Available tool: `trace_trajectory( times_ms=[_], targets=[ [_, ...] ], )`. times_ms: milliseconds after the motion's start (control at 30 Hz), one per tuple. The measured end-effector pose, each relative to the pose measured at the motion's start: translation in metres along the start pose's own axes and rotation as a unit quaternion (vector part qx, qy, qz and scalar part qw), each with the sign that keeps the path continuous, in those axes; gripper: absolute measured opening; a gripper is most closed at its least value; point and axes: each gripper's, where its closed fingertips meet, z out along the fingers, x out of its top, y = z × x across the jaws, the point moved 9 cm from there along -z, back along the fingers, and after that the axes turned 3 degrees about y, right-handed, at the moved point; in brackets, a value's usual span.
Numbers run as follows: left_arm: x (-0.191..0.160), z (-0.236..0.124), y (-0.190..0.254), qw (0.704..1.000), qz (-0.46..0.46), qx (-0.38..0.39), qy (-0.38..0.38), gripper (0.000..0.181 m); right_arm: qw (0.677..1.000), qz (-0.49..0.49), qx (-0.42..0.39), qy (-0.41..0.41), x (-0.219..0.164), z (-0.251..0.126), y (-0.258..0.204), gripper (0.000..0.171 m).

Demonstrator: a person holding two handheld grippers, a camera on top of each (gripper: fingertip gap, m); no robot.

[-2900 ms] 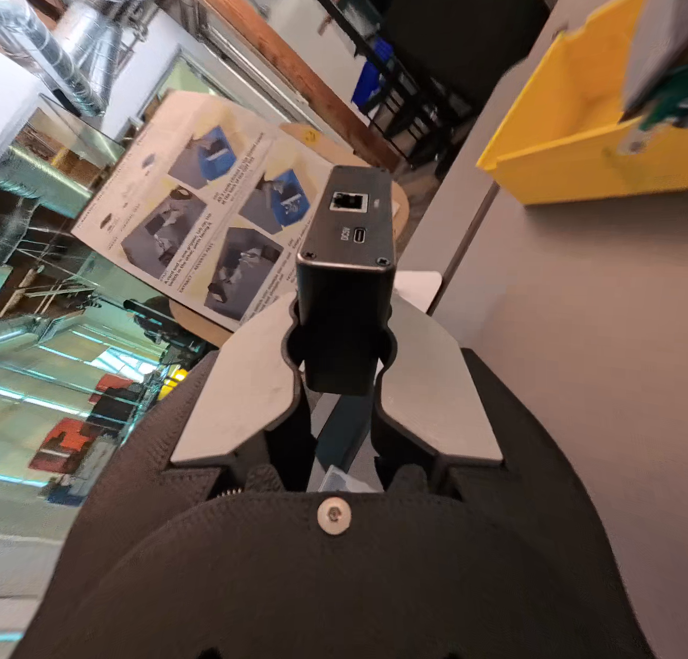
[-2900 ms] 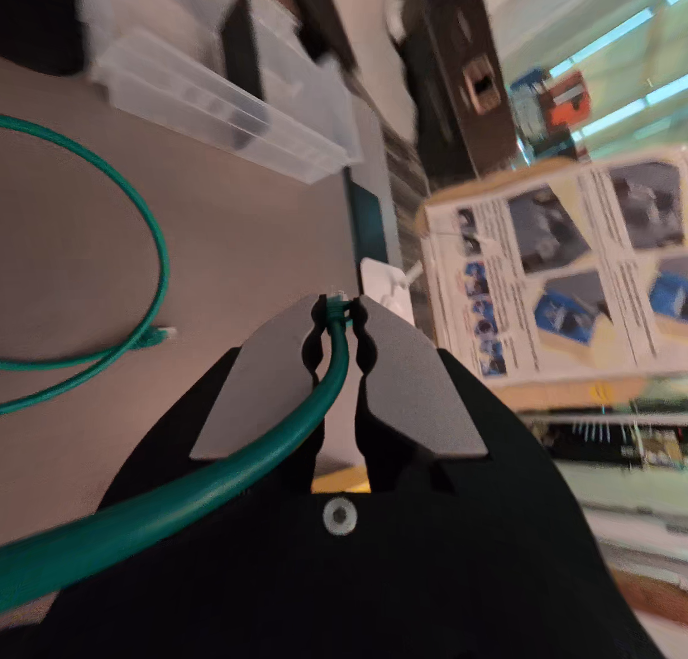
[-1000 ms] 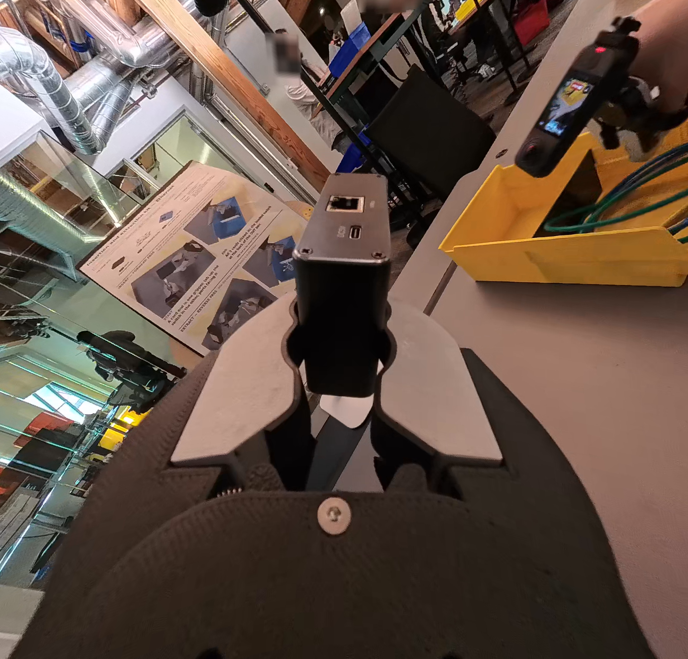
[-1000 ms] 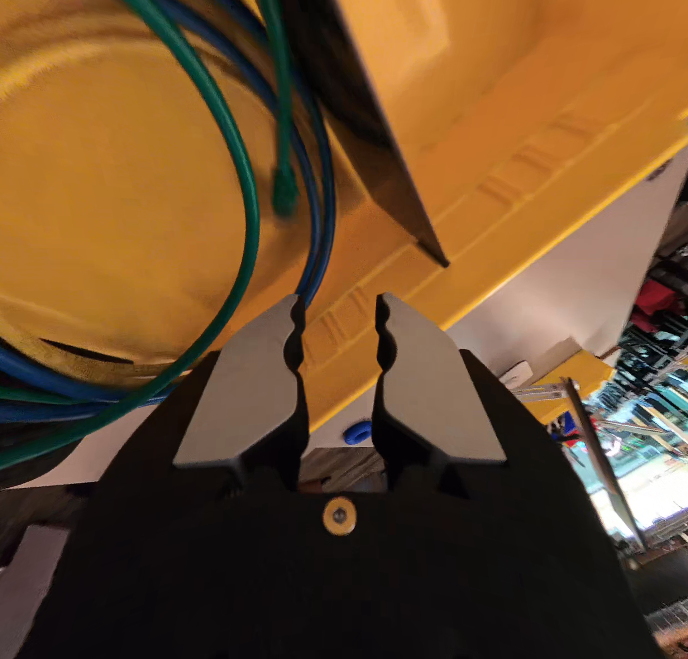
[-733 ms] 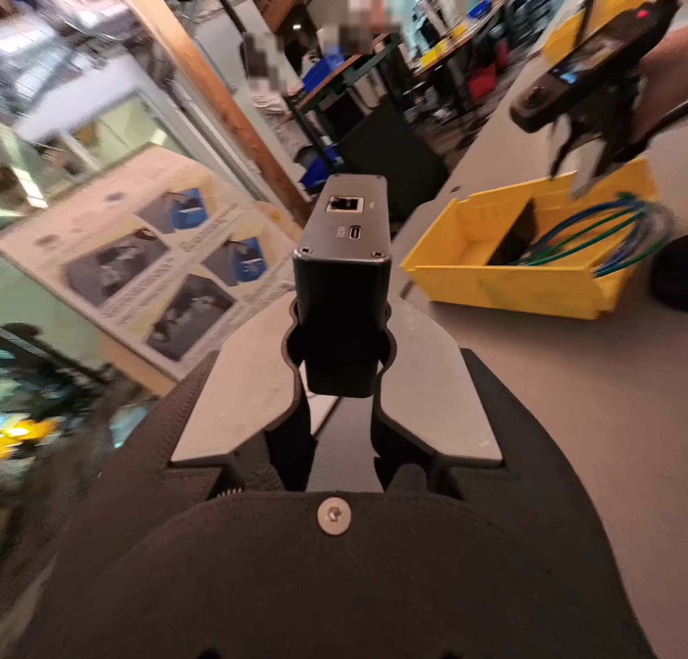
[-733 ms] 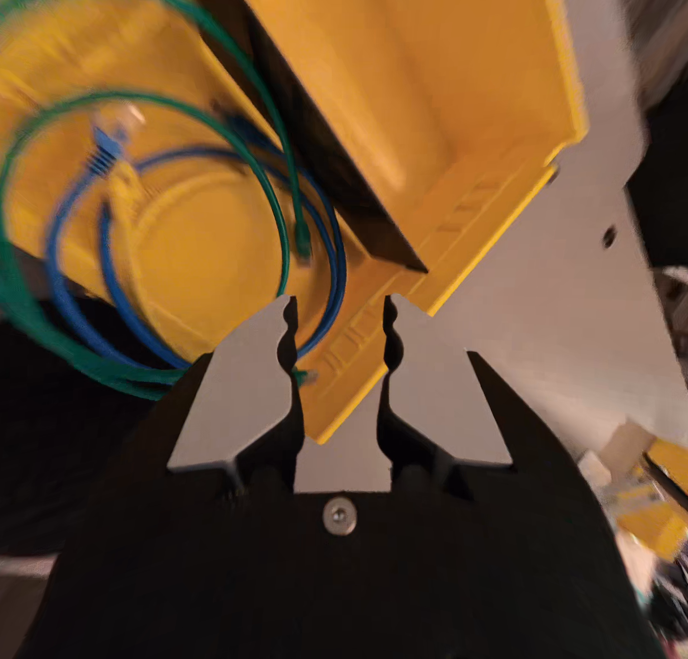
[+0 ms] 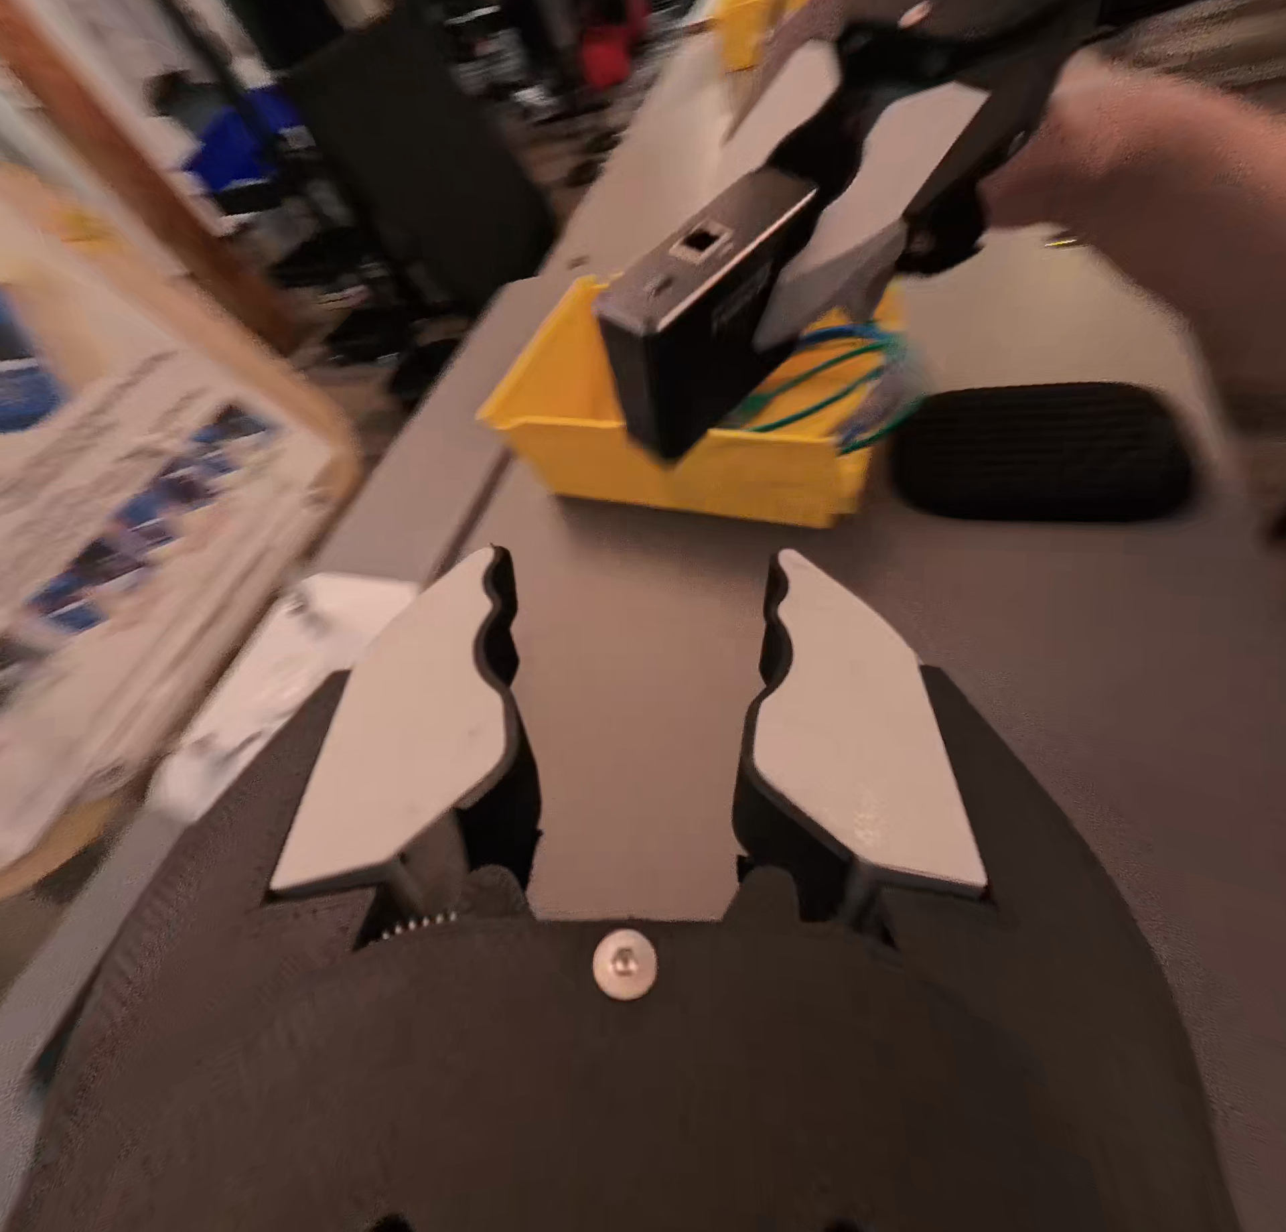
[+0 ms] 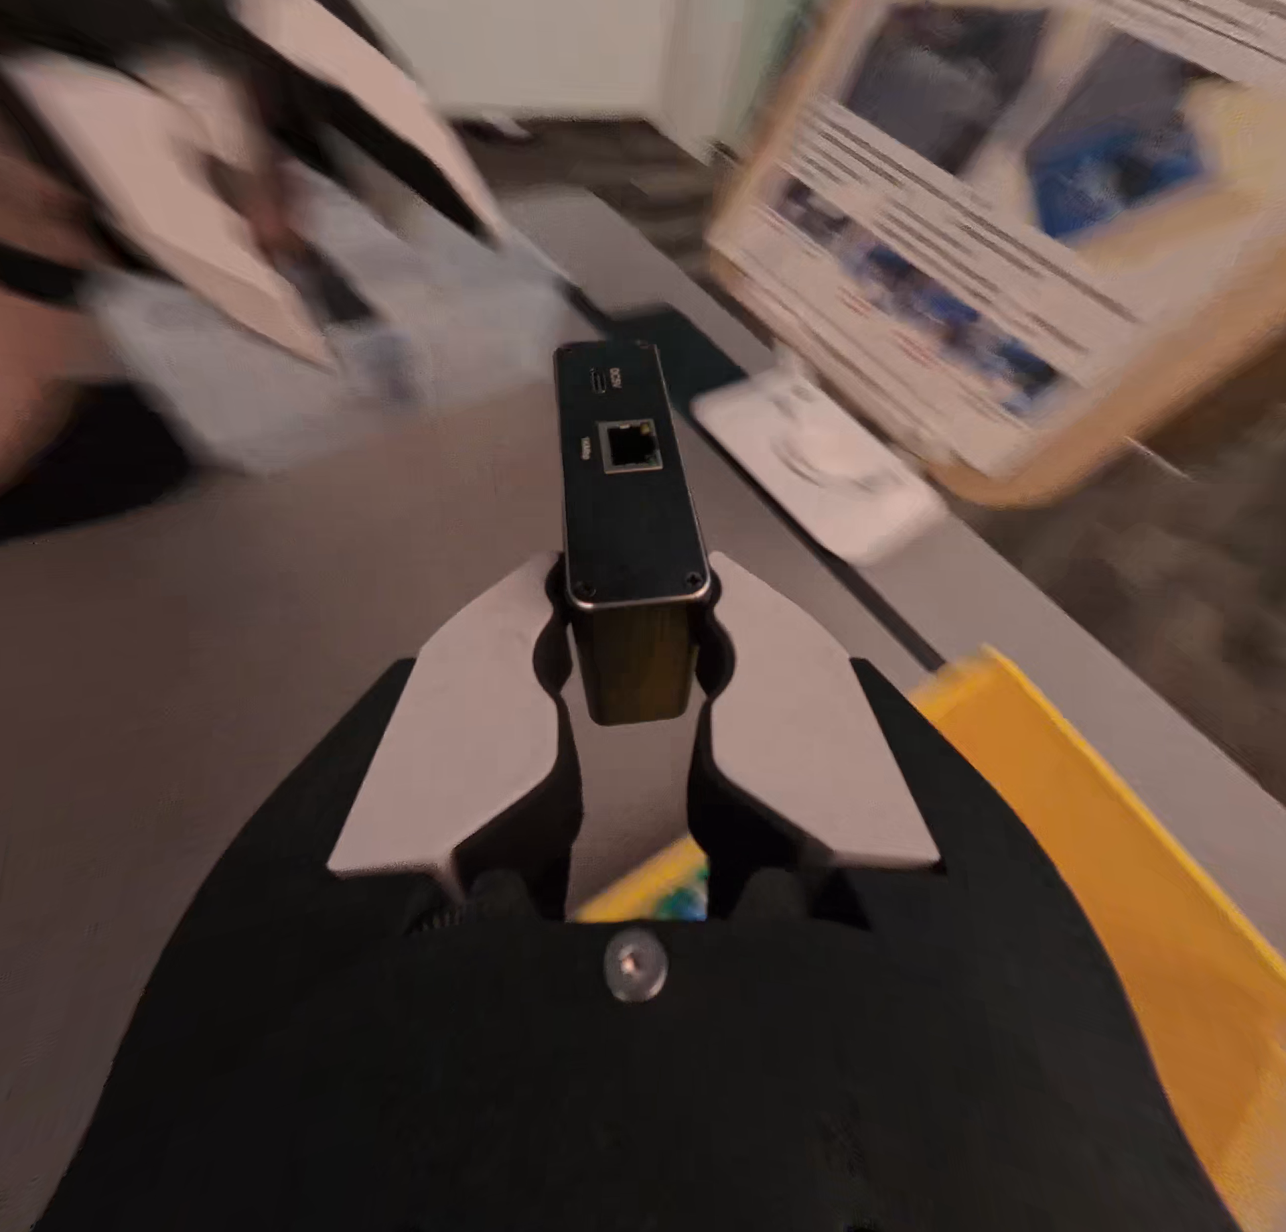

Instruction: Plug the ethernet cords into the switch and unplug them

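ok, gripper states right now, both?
Left gripper: jaws open, empty.
Right gripper: jaws shut on the black switch, over the yellow bin.

Yellow bin (image 7: 696, 482) sitting on grey tabletop (image 7: 974, 642) ahead of me, black ribbed pad (image 7: 1044, 450) lying just beside it. White plate-like thing (image 8: 821, 461) resting at tabletop edge. Poster on board (image 8: 974, 224) leaning beyond that edge, blurring. Black chair (image 7: 417, 154) standing farther off.
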Motion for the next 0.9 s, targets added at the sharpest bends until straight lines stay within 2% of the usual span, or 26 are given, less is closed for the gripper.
trace_trajectory(
  times_ms=[67,133,167,233,333,433,500,600,733,900],
  targets=[
    [-0.002,-0.021,-0.020,0.993,0.013,0.118,-0.024,0.073,0.982,-0.018,-0.139,-0.123,-0.014,-0.004,0.049,0.033],
    [-0.005,-0.043,-0.036,0.968,0.036,0.240,-0.061,0.079,0.933,-0.029,-0.234,-0.274,-0.034,-0.003,0.096,0.034],
    [-0.007,-0.053,-0.040,0.954,0.042,0.288,-0.073,0.086,0.907,-0.010,-0.247,-0.341,-0.047,0.000,0.115,0.034],
    [-0.009,-0.068,-0.046,0.930,0.048,0.350,-0.098,0.101,0.868,0.043,-0.252,-0.425,-0.072,0.011,0.146,0.034],
    [-0.008,-0.083,-0.053,0.887,0.079,0.437,-0.127,0.108,0.803,0.112,-0.275,-0.517,-0.108,0.026,0.177,0.034],
    [-0.006,-0.090,-0.055,0.843,0.107,0.507,-0.146,0.110,0.755,0.148,-0.299,-0.564,-0.134,0.042,0.190,0.034],
    [-0.006,-0.097,-0.057,0.803,0.089,0.569,-0.152,0.108,0.728,0.169,-0.306,-0.591,-0.149,0.052,0.194,0.034],
    [-0.007,-0.101,-0.059,0.779,0.055,0.605,-0.155,0.110,0.692,0.185,-0.325,-0.618,-0.165,0.062,0.196,0.034],
    [-0.014,-0.105,-0.067,0.751,0.074,0.633,-0.173,0.124,0.688,0.209,-0.334,-0.609,-0.166,0.078,0.196,0.034],
    [-0.030,-0.119,-0.084,0.726,0.063,0.660,-0.183,0.130,0.698,0.230,-0.313,-0.601,-0.168,0.094,0.187,0.046]
  ],
)
